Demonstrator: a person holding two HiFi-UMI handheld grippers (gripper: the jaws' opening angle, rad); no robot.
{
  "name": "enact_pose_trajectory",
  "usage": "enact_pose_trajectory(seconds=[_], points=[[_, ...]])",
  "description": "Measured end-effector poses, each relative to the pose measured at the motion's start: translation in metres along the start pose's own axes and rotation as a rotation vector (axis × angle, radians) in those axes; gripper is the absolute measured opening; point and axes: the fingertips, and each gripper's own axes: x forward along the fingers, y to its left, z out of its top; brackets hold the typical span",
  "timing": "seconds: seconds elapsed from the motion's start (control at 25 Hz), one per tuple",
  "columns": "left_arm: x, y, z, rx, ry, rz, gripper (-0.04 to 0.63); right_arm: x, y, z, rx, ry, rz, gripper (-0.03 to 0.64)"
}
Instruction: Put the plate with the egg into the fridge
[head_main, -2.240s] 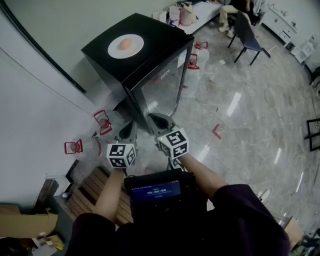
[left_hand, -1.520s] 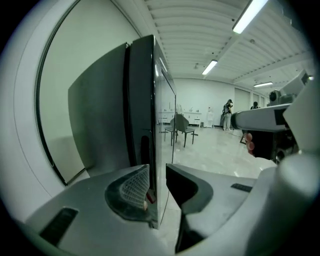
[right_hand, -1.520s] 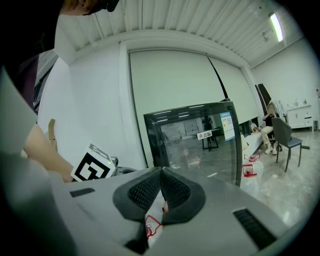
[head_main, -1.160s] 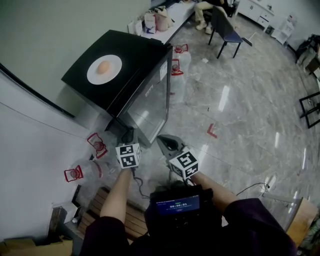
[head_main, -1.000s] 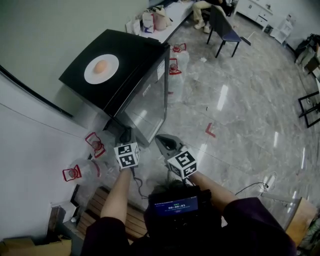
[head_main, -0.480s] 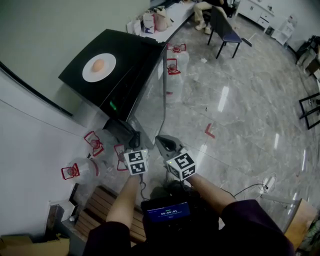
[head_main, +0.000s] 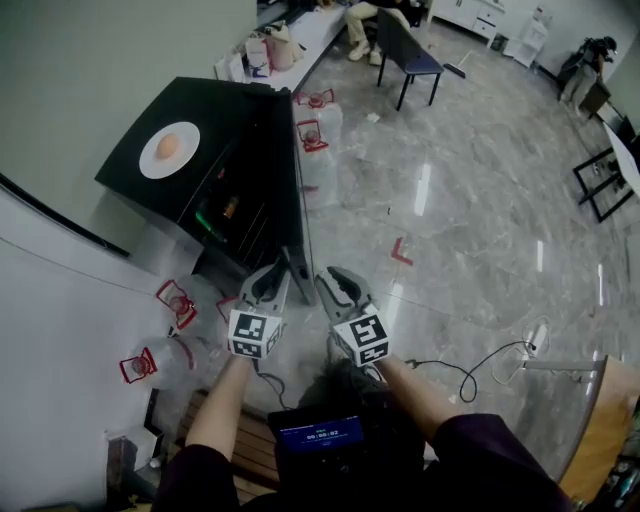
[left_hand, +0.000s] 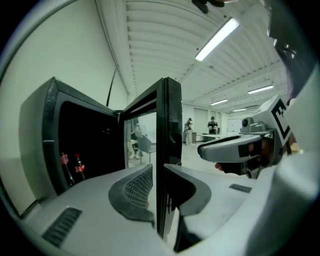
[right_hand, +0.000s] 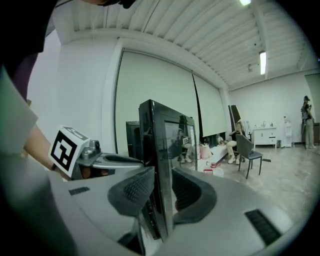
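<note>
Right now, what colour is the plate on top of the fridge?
White; the plate shows best in the head view.

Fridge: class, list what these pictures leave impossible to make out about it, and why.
Shelf items: head view, dark and too small to identify.
Bottles, their labels: left gripper view, tiny and shadowed.
Plate and egg: absent from both gripper views, which look from below the fridge top.
</note>
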Motion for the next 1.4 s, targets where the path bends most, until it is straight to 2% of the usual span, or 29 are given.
enact_pose_trajectory(seconds=[0.12, 0.36, 0.48, 0.6, 0.76, 0.84, 0.92, 1.04, 1.2, 1.4], points=[[0.006, -0.008, 0.003, 0.07, 0.022, -0.105, 0.044, -0.008, 0.002, 0.012, 0.035, -0.017, -0.025, 0.161], [0.01, -0.017, 0.006, 0.125, 0.03, -0.156, 0.028, -0.001, 0.006, 0.042, 0.024, -0.034, -0.046, 0.223], [0.021, -0.029, 0.007, 0.136, 0.032, -0.192, 0.028, 0.011, 0.004, 0.052, 0.01, -0.028, -0.059, 0.238], [0.039, -0.05, 0.012, 0.137, 0.003, -0.241, 0.028, 0.019, -0.011, 0.064, -0.035, -0.028, -0.114, 0.238], [0.068, -0.084, 0.022, 0.134, -0.024, -0.296, 0.028, 0.007, -0.054, 0.071, -0.08, -0.03, -0.229, 0.236], [0.088, -0.101, 0.029, 0.12, -0.034, -0.317, 0.028, -0.002, -0.081, 0.073, -0.085, -0.042, -0.244, 0.235], [0.11, -0.118, 0.036, 0.108, -0.039, -0.335, 0.028, -0.011, -0.111, 0.075, -0.096, -0.048, -0.216, 0.224], [0.141, -0.136, 0.048, 0.08, -0.046, -0.329, 0.028, -0.021, -0.16, 0.077, -0.115, -0.052, -0.118, 0.216], [0.181, -0.131, 0.074, -0.02, -0.064, -0.243, 0.028, -0.023, -0.234, 0.086, -0.118, -0.062, 0.02, 0.212], [0.224, -0.109, 0.117, -0.03, -0.089, -0.108, 0.012, -0.012, -0.317, 0.102, -0.128, -0.071, 0.173, 0.209]])
